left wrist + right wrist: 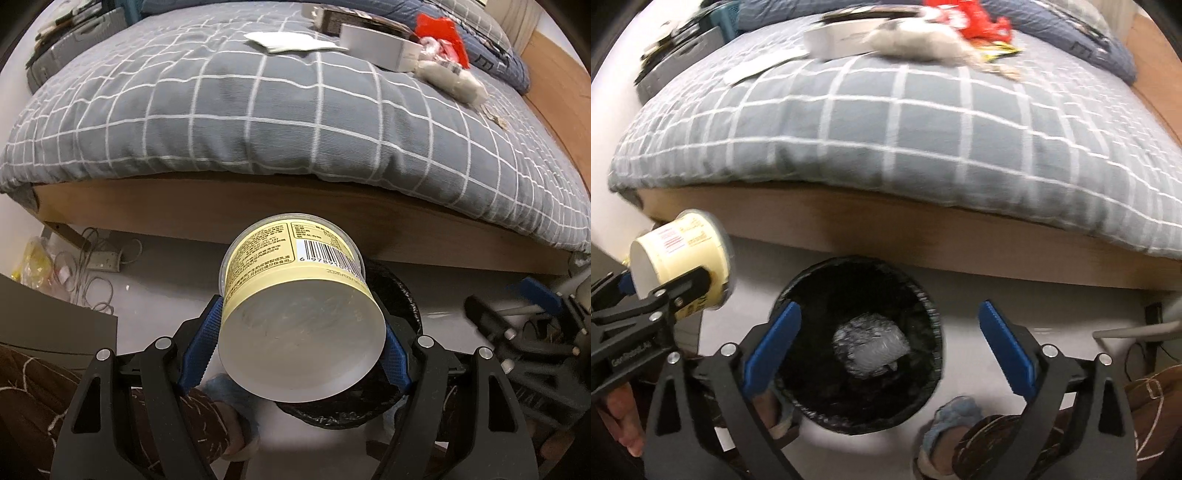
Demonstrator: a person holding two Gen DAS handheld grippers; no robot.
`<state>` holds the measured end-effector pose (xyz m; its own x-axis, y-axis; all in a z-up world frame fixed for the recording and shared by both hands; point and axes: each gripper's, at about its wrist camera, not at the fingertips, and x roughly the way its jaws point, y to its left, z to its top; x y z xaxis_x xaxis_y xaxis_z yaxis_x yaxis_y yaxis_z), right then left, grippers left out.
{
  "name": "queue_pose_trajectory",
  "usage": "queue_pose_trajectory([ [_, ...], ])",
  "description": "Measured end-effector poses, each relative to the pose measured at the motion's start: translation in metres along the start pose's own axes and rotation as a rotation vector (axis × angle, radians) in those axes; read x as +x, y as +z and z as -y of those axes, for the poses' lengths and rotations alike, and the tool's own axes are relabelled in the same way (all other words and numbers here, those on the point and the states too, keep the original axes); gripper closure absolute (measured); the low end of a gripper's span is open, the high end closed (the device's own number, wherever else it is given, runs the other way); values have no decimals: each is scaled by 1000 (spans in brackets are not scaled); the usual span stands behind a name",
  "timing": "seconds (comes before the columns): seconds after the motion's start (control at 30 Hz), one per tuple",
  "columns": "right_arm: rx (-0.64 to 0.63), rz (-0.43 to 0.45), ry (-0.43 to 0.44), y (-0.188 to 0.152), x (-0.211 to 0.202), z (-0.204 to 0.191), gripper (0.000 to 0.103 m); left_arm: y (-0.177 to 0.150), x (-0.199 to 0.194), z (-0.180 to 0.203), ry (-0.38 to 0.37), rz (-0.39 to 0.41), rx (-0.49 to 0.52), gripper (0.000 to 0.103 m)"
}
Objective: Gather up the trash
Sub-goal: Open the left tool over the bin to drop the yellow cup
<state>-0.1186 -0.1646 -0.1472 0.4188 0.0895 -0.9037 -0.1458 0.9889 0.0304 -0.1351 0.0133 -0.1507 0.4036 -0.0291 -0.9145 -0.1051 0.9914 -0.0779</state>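
My left gripper [301,332] is shut on a pale yellow plastic tub [295,295] with a barcode label, held sideways above the floor beside the black-lined trash bin [400,295]. The tub [683,258] and left gripper [665,295] also show at the left of the right wrist view. My right gripper [888,332] is open and empty, hovering over the bin [857,347], which holds a crumpled clear wrapper [871,347]. More trash lies on the bed: a red wrapper [441,29], a grey-white bundle [450,79], a white box [380,46] and white paper [291,40].
The bed with a grey checked duvet [258,122] on a wooden frame [258,214] fills the back. A power strip with cables [99,260] and a yellow bag [33,262] lie on the floor at left. Slippered feet [949,435] stand by the bin.
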Motion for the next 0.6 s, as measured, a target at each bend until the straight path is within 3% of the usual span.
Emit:
queue_pose_trajectory([
  [0.3,107,41,-69,-7,-16,59,8,-1,4,36,-19,-17,47,29],
  [0.6,129,47,-105,-9,-23,79,8,-4,7,58,-38,-27,90,28],
])
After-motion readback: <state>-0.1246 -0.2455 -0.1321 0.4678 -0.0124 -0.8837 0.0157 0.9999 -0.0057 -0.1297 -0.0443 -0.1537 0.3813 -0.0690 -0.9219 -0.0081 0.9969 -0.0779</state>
